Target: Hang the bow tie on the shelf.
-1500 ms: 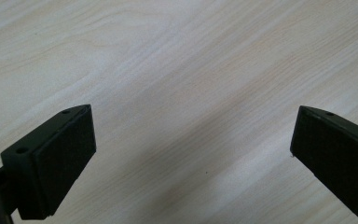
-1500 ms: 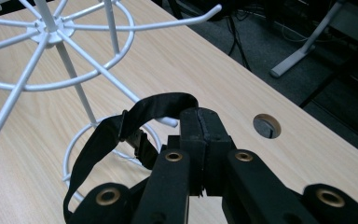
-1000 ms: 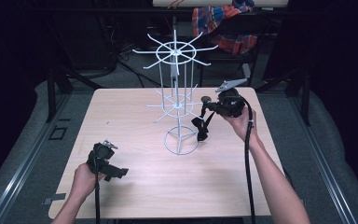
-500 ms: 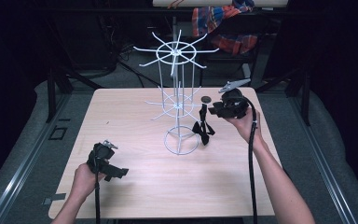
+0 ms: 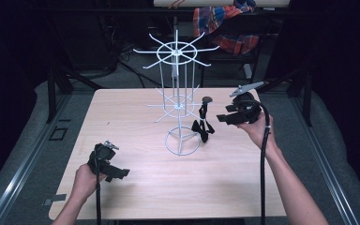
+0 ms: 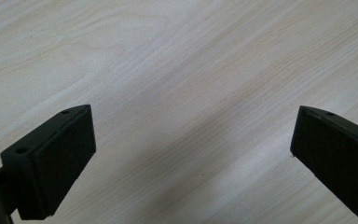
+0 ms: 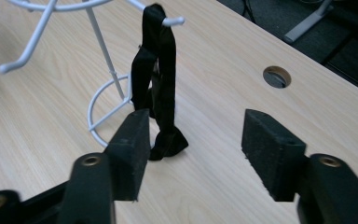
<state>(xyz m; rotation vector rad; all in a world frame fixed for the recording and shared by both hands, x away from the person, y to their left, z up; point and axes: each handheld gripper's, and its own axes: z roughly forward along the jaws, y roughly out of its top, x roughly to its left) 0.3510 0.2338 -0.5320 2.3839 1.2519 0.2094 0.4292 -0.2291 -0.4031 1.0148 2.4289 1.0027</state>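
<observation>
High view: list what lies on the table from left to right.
Left gripper → white wire rack → black strap hanging from a rack hook → right gripper.

right gripper point(image 5: 221, 118) jaws just opening, empty; left gripper point(image 5: 115, 172) jaws wide.

Black ribbon bow point(image 7: 161, 84) hanging limp from a white wire rack point(image 5: 177, 101) hook, tail touching tabletop.
</observation>
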